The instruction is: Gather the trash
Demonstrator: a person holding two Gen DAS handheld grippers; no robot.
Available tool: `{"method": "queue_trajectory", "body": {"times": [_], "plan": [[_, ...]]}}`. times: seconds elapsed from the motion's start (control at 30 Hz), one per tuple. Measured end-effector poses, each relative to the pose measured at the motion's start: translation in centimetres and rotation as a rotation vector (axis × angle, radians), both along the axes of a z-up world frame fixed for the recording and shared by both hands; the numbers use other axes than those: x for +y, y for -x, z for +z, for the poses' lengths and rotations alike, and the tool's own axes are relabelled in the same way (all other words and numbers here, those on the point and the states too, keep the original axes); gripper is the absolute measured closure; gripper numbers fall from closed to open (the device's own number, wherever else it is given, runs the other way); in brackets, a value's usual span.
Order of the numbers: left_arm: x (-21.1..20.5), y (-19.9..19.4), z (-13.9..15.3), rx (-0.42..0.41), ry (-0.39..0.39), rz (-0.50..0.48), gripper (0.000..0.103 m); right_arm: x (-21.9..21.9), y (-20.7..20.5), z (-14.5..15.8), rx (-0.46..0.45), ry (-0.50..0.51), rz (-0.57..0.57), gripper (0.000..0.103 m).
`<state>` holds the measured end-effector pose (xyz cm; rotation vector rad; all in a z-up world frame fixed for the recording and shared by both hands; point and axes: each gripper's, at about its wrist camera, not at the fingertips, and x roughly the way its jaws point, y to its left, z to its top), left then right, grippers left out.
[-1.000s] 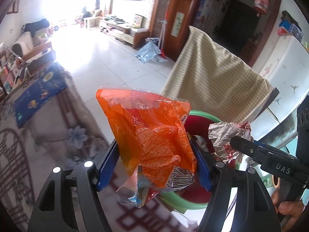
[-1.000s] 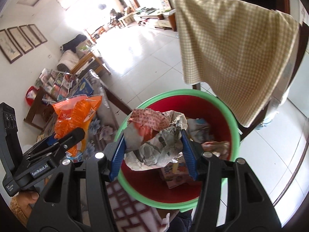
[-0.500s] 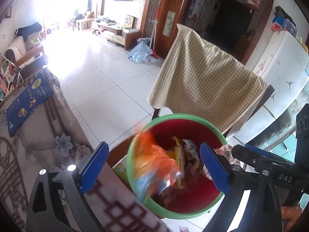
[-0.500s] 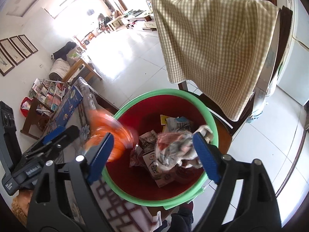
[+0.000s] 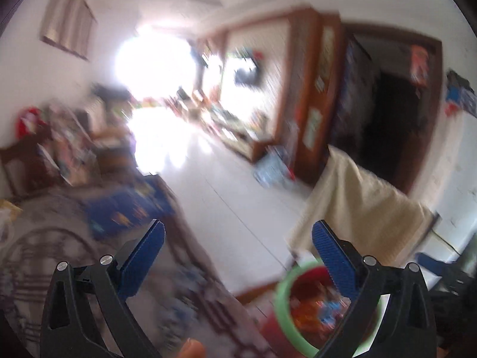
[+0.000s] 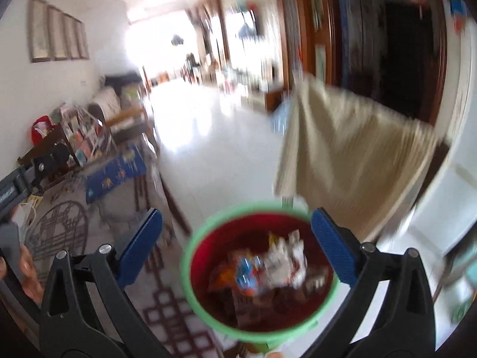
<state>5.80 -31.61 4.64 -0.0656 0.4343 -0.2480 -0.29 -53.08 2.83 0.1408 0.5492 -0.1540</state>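
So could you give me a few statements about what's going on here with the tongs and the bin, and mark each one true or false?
1. Both tongs are open and hold nothing. True: the left tongs and right tongs each show a wide gap.
2. The bin is blue with a yellow rim. False: it is red inside with a green rim.
3. There is trash lying in the bin. True: wrappers and crumpled paper show inside, though blurred.
4. A checked cloth hangs just behind the bin. True.
5. The left tongs grip an orange wrapper. False: nothing sits between their blue pads.
6. The bin is tipped over on the floor. False: it stands upright, opening upward.
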Motion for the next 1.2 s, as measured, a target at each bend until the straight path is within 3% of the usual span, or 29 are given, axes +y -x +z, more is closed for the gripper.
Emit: {"method": "queue_trajectory", "body": {"times": [0.07,0.13,0.23,0.37,0.43,0.5,0.73,1.07,1.2], "plan": [[2.4,1.9,1.2,-0.106,0.012,0.065,0.008,2.8,1.4,1.7,-0.122,0.092,-0.004,0.004],[4.0,3.0,2.0,-0.140,0.008,0.097,0.008,5.0,1.6,2.5,-0.140,0.122,0.027,0.005],[6.9,4.3,2.6,-0.129,0.020,0.103,0.008,7.2,0.6,2.7,-0.076,0.004,0.078,0.005],[11.7,5.9,2.7,-0.090,-0.001,0.147,0.008,9.2,2.2,2.4,-0.169,-0.261,0.058,0.004],[14.2,6.4,2.7,-0.052,-0.015,0.174,0.008,10.3,2.4,2.2,-0.172,-0.341,0.025,0.004],[16.7,7.3,2.5,-0.006,-0.014,0.163,0.008,12.0,2.4,2.0,-0.145,-0.358,0.012,0.004],[21.9,9.2,1.2,0.071,-0.039,0.146,0.008,19.8,5.9,2.3,-0.164,-0.054,-0.089,0.004],[25.3,10.7,0.9,0.093,-0.032,0.121,0.008,23.9,8.3,3.6,-0.209,-0.026,-0.038,0.004],[25.7,11.1,0.9,0.093,-0.032,0.123,0.008,24.8,8.3,3.5,-0.185,-0.028,-0.025,0.004]]}}
